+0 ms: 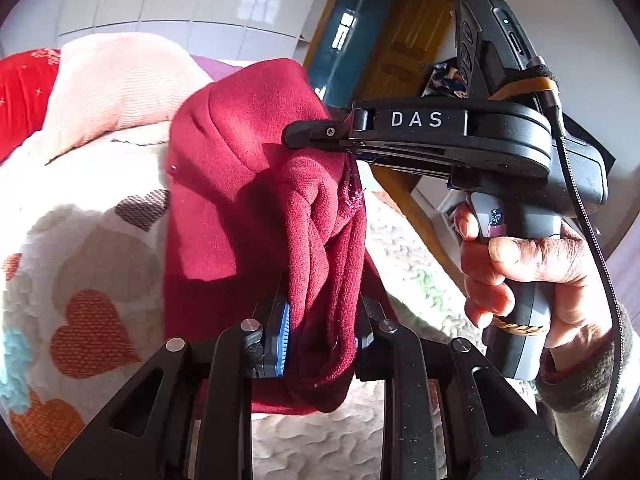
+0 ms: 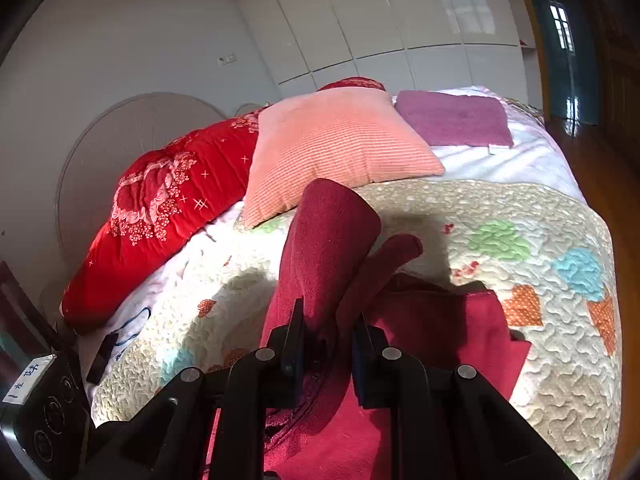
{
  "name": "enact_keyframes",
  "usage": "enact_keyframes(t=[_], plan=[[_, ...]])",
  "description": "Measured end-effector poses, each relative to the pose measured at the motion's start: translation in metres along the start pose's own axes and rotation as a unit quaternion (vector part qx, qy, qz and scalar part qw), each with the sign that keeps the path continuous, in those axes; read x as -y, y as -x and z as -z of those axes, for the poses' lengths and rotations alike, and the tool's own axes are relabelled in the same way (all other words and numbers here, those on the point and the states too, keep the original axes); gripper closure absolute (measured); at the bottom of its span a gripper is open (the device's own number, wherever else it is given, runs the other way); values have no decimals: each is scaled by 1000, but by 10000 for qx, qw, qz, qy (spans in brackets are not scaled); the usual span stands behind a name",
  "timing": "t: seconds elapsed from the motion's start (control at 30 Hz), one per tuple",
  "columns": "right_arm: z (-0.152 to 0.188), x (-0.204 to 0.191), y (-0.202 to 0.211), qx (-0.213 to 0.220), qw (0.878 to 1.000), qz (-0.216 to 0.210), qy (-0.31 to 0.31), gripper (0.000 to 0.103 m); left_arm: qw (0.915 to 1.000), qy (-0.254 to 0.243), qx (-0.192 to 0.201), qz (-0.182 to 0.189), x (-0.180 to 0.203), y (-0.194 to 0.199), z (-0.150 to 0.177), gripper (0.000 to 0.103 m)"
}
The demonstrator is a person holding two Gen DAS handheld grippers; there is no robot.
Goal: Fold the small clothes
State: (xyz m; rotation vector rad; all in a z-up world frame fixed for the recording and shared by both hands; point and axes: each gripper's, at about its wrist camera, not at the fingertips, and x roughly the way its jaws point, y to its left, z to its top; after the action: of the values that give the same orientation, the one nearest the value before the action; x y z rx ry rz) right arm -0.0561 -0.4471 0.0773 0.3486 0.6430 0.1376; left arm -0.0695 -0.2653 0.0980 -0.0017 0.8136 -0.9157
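Observation:
A dark red knit garment (image 1: 256, 184) hangs bunched above the heart-print quilt (image 1: 88, 216). My left gripper (image 1: 322, 332) is shut on a lower fold of it. My right gripper (image 1: 320, 136) shows in the left wrist view, a hand on its handle, with its tip pinching the garment's upper right edge. In the right wrist view my right gripper (image 2: 326, 336) is shut on the red garment (image 2: 324, 248), which stands up between the fingers. The rest of the garment (image 2: 440, 332) lies flat on the quilt (image 2: 520, 208) below.
A peach ribbed pillow (image 2: 336, 144), a red flowered quilt roll (image 2: 160, 208) and a folded purple towel (image 2: 452, 118) lie at the bed's far end. A dark phone-like object (image 2: 102, 356) lies at the bed's left edge. White wardrobe doors (image 2: 360, 20) stand behind. Wooden floor (image 2: 612, 184) lies to the right.

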Motion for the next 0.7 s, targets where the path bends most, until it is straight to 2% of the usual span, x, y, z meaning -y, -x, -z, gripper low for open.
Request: enact_keyframes(t=[0.07, 0.13, 0.2, 0.23, 0.3, 0.37, 0.43, 0.47, 0.5, 0.53, 0.6, 0.7], plan=[[15, 30, -7, -121, 9987, 467, -149, 86, 9996, -17, -264, 69, 14, -28, 6, 81], [30, 58, -22, -376, 9957, 716, -458, 86, 9980, -76, -625, 18, 24, -53, 15, 81], [45, 77, -35, -616, 9933, 655, -728, 86, 9955, -307, -852, -283, 34, -62, 22, 81], [48, 83, -32, -541, 9936, 551, -823, 85, 9945, -404, -891, -379, 36, -58, 24, 81], [48, 87, -20, -417, 9929, 408, -1041, 84, 9944, -538, -825, -391, 36, -38, 24, 79], [45, 87, -4, -263, 9924, 414, -1128, 80, 9948, -655, -590, -506, 28, -14, 20, 72], [39, 82, 11, -27, 9935, 404, -1062, 78, 9940, -717, -296, -768, 16, 8, 17, 53], [36, 79, 16, 60, 9940, 364, -1031, 78, 9936, -688, -165, -886, 8, 14, 14, 48], [32, 76, 19, 121, 9940, 369, -1020, 69, 9926, -631, -32, -1037, -3, 19, 13, 45], [28, 74, 19, 172, 9937, 427, -1025, 49, 9909, -573, 61, -1219, -10, 22, 12, 45], [24, 71, 11, 155, 9928, 601, -1026, 33, 9875, -429, 78, -1517, -20, 22, 11, 45], [22, 69, -19, -258, 9933, 721, -868, 33, 9912, -26, 29, -1325, -44, 10, 11, 45]])
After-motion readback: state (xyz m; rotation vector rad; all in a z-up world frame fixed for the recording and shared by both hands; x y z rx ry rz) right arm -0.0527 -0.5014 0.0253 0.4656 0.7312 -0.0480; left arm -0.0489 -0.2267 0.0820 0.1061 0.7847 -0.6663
